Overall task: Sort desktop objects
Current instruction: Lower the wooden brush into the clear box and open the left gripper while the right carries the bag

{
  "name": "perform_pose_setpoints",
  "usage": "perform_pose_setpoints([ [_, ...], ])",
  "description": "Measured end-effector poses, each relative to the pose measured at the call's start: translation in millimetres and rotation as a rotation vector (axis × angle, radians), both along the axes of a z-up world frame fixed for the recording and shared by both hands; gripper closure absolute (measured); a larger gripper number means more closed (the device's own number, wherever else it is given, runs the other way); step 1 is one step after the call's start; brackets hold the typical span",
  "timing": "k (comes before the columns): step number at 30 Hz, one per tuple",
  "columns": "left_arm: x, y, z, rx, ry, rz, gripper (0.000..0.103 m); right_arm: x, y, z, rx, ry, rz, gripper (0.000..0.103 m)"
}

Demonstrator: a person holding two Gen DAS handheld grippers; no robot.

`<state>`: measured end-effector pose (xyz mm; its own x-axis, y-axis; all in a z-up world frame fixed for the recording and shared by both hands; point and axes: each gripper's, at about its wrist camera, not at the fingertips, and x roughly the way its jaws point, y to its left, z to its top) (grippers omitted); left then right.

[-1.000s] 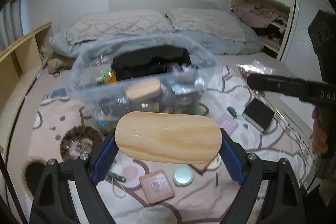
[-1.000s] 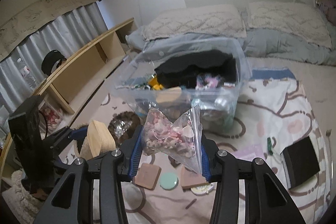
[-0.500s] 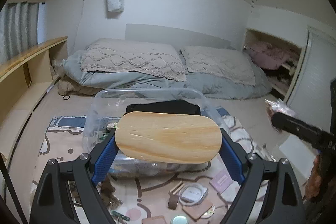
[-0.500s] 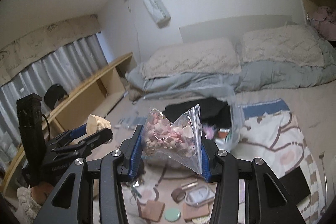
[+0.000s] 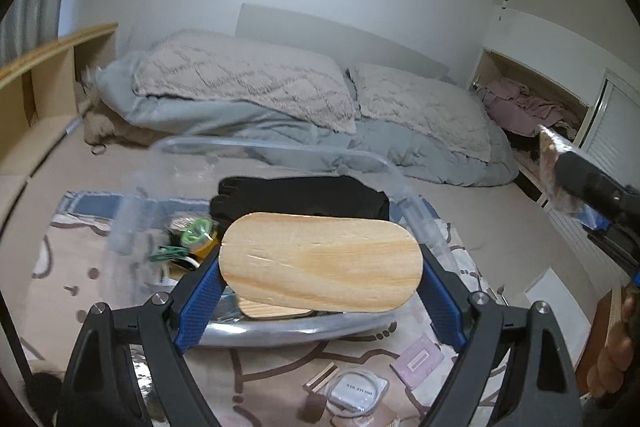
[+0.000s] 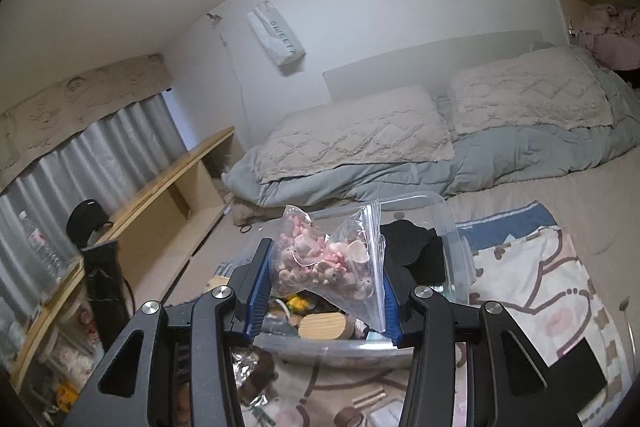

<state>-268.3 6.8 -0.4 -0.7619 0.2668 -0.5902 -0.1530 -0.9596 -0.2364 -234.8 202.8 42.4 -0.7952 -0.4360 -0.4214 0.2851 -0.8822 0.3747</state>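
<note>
Risk – wooden piece: the oval wooden piece (image 5: 320, 261) was pinched only at its two ends, so a slight tilt could have let it pivot and drop short of the clear bin (image 5: 424, 223) onto the near rim
Risk – bag: the zip bag of pink trinkets (image 6: 326, 263) looked slippery and sagged below the pads; I judged it might slide out before it was over the opening
Risk – crowding: both tools were aimed at the same bin, so a bump between them seemed possible
Left tongs (image 5: 320, 267): closed around the wooden piece, blue pads against each end, held flat just above the bin's near edge
Right tongs (image 6: 324, 291): narrowed onto the bag, squeezing it from both sides – held above the bin
Bin: on the patterned blanket (image 6: 532, 291), already holding a black cloth (image 5: 304, 195), a similar wooden piece (image 6: 322, 325) and small clutter
Left out: small cases and tape rolls on the blanket in front of the bin
</note>
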Motion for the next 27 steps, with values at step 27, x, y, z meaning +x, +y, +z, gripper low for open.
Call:
perform_pose_setpoints([
  [27,-76,25,-80,-0.052,-0.251,0.034,0.013,-54,-10,-63,0.045,-0.188,-0.012,0.056],
])
